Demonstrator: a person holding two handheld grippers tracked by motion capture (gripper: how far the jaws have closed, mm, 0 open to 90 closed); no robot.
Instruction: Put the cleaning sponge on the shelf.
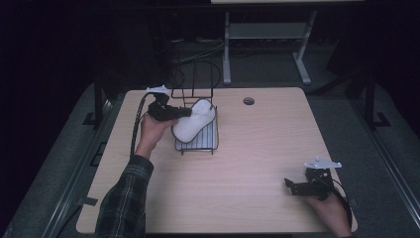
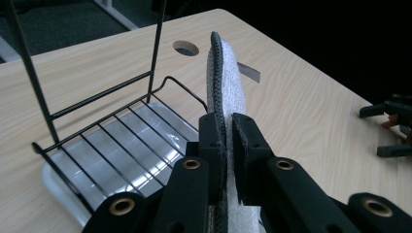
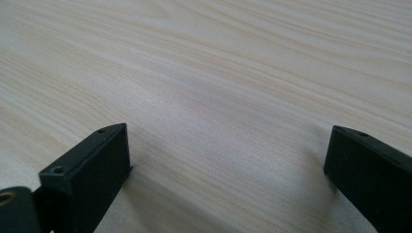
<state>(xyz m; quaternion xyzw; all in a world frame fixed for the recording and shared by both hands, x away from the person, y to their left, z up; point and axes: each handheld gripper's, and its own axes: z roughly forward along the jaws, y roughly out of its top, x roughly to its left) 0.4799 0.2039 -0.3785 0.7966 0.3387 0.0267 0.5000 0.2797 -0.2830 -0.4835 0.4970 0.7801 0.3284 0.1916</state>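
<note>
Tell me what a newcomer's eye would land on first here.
First, the white insole, bright on the pale wooden table, pinched on edge by the left gripper over the black wire rack at the far left. Next, the right gripper, jaws wide apart, resting near the front right corner.

Dim room around a pale wooden table (image 1: pixel 257 148)

Darkness is swallowing the walls; grey carpet (image 1: pixel 341 114) is lying around the table, a round cable hole (image 1: pixel 248 101) is showing in its far edge, and a grey metal stand (image 1: pixel 267 34) is standing behind it.
</note>
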